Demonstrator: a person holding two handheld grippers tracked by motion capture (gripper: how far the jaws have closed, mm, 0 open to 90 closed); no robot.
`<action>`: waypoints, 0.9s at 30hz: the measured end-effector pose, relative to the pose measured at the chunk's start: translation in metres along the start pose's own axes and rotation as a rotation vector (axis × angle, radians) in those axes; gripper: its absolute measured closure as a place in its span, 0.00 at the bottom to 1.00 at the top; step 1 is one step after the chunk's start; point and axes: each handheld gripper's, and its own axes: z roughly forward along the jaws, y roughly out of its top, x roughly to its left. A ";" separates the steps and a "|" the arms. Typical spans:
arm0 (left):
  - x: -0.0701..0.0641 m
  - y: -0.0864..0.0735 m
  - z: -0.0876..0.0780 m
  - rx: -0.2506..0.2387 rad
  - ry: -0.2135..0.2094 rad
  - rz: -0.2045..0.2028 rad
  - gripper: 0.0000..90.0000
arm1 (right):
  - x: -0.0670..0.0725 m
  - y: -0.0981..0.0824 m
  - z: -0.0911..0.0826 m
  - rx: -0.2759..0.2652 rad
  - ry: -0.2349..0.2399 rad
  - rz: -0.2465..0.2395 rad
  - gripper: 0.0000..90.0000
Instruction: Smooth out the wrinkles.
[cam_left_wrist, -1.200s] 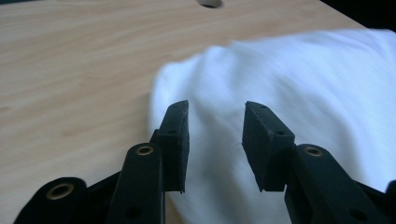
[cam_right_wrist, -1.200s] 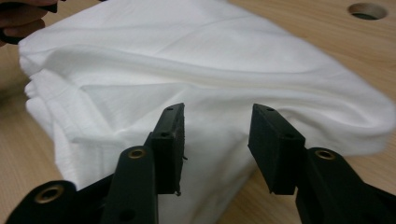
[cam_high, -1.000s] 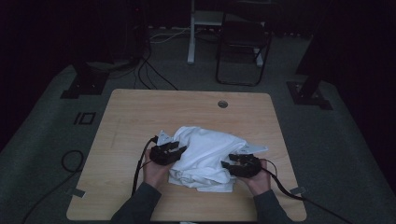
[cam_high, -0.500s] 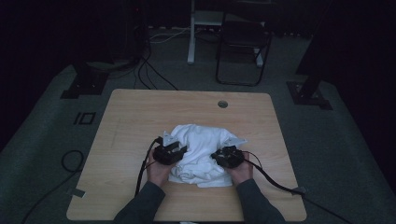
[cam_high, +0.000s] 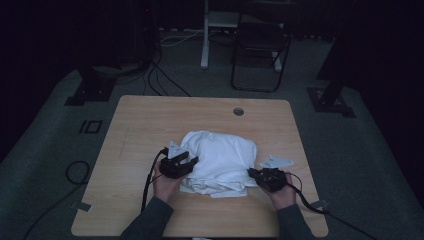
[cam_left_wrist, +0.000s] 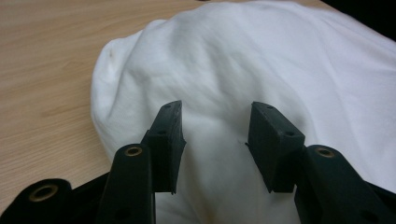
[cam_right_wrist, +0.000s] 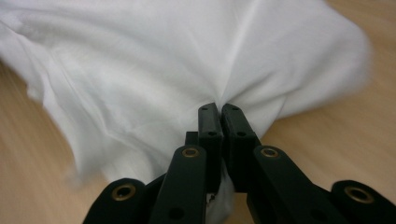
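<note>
My right gripper has its jaws clamped on a pinched fold of the white cloth, having just closed on it; cloth fans out ahead of the pads. My left gripper hovers half open, cloth beneath and between its jaws, pads not pressing. Both hands lie low on the wooden table.

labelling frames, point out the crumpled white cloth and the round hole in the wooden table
crumpled white cloth (cam_high: 220, 155), high view, middle of the top fold
round hole in the wooden table (cam_high: 238, 111), high view, centre of the hole
</note>
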 end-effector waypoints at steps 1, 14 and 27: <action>-0.002 0.000 -0.003 -0.001 -0.005 0.012 0.60 | -0.003 -0.005 -0.004 0.010 -0.011 0.012 0.96; -0.042 -0.011 -0.008 0.025 -0.098 0.088 0.58 | 0.019 0.008 -0.013 -0.095 0.015 0.000 0.62; -0.063 -0.029 -0.016 0.039 -0.119 0.136 0.61 | 0.033 -0.015 0.038 0.094 -0.008 -0.048 0.73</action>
